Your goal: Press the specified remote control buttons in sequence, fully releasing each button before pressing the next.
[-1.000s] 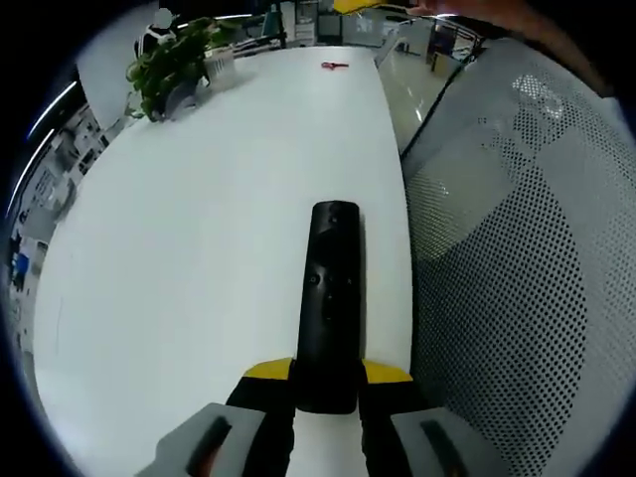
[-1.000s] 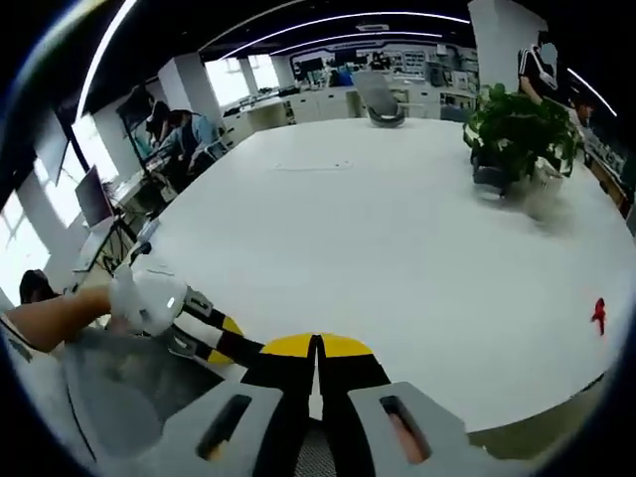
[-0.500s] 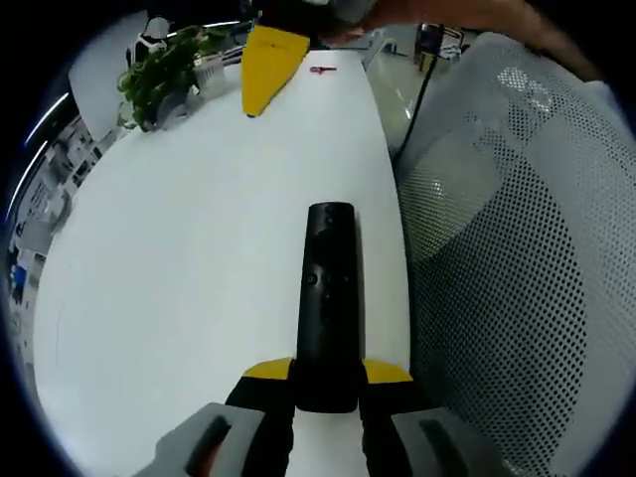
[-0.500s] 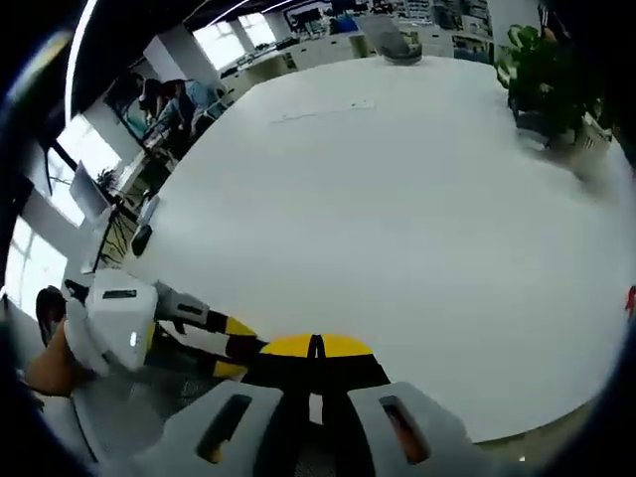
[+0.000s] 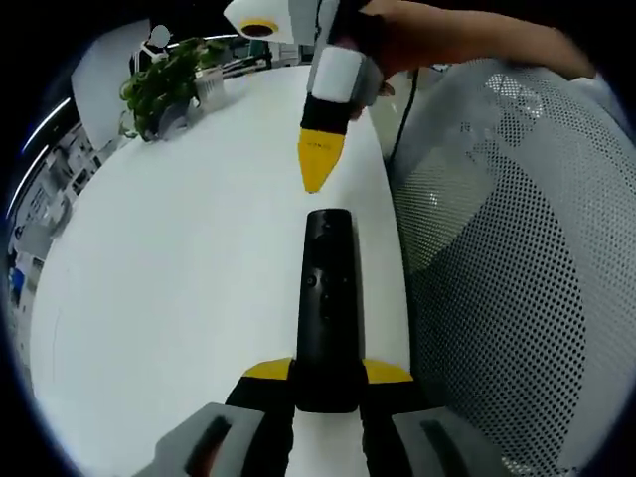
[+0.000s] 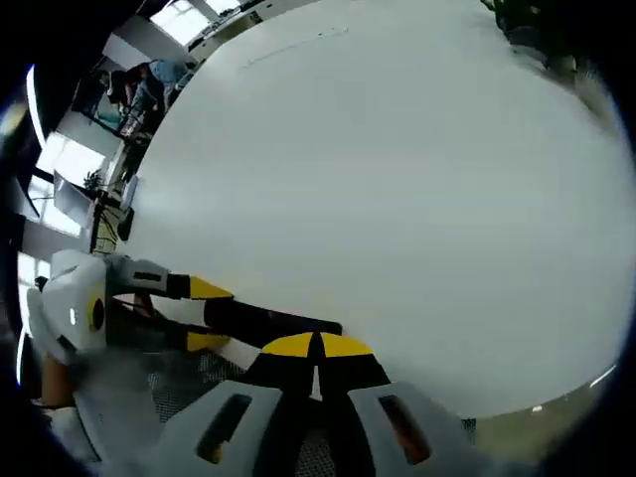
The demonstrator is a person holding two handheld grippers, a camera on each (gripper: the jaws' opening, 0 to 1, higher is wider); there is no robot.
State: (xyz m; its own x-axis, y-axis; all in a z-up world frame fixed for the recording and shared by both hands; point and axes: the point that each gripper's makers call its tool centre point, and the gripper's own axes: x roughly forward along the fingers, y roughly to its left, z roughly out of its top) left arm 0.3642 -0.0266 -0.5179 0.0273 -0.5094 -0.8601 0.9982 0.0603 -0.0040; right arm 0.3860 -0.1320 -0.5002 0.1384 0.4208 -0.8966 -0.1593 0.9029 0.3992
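Left gripper [image 5: 326, 383] fingers clamp the remote [image 5: 326, 303], pointing straight forward.

Remote control [image 5: 326, 308]: black, matte, between yellow-tipped jaws of left gripper [image 5: 327, 375], grey body behind. Right gripper [image 5: 320, 171]: yellow tip just beyond the remote's far end, black band, white-grey housing. Table [image 5: 179, 268] under both: plain white. Chair mesh [image 5: 507, 248] right of claw: grey, dotted perforations. Plant [image 5: 164, 75] far left: green leaves
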